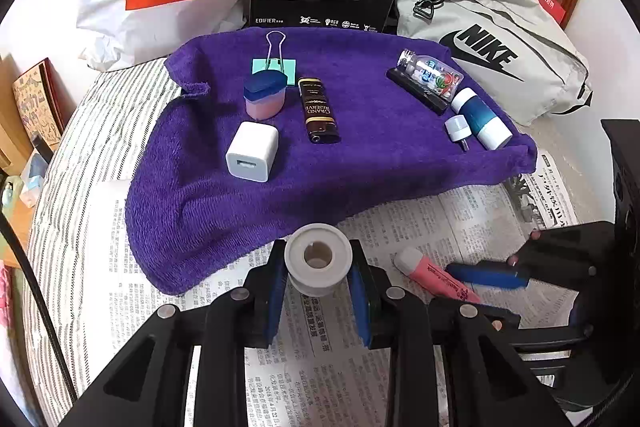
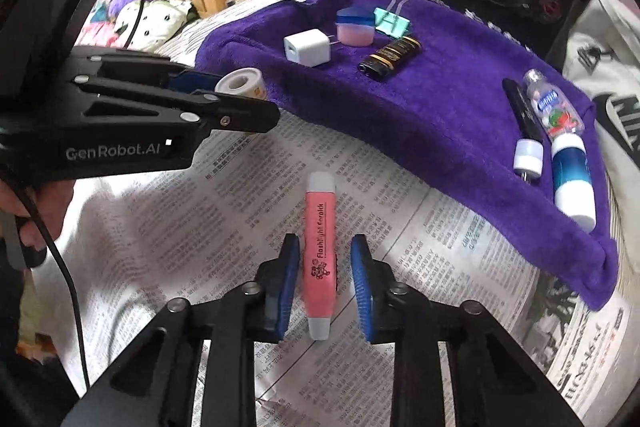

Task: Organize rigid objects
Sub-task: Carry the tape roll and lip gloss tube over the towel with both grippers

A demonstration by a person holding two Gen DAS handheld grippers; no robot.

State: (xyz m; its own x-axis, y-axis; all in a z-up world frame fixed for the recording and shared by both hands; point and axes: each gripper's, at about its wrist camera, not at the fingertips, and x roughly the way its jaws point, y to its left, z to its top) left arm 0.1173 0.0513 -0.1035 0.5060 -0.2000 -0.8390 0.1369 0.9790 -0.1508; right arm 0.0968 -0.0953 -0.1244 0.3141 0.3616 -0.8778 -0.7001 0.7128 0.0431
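Left fingers [image 1: 318,281] clamped on white tape roll [image 1: 319,257], carried just off purple towel's [image 1: 360,155] 6 o'clock edge, likely bound for the sorted groups there. Right fingers [image 2: 325,281] open astride pink highlighter [image 2: 320,259], pads [image 2: 362,283] not yet pressing, pen lengthwise in the gap on newspaper [image 2: 240,195]. Charger cube [image 1: 252,151], lighter [image 1: 319,110] clustered toward towel's 10 o'clock; bottles at 2 o'clock.

A rough purple terry cloth towel [image 1: 360,163] lies on matt printed newspaper [image 2: 248,195], bearing a glossy white plastic charger [image 1: 252,151].
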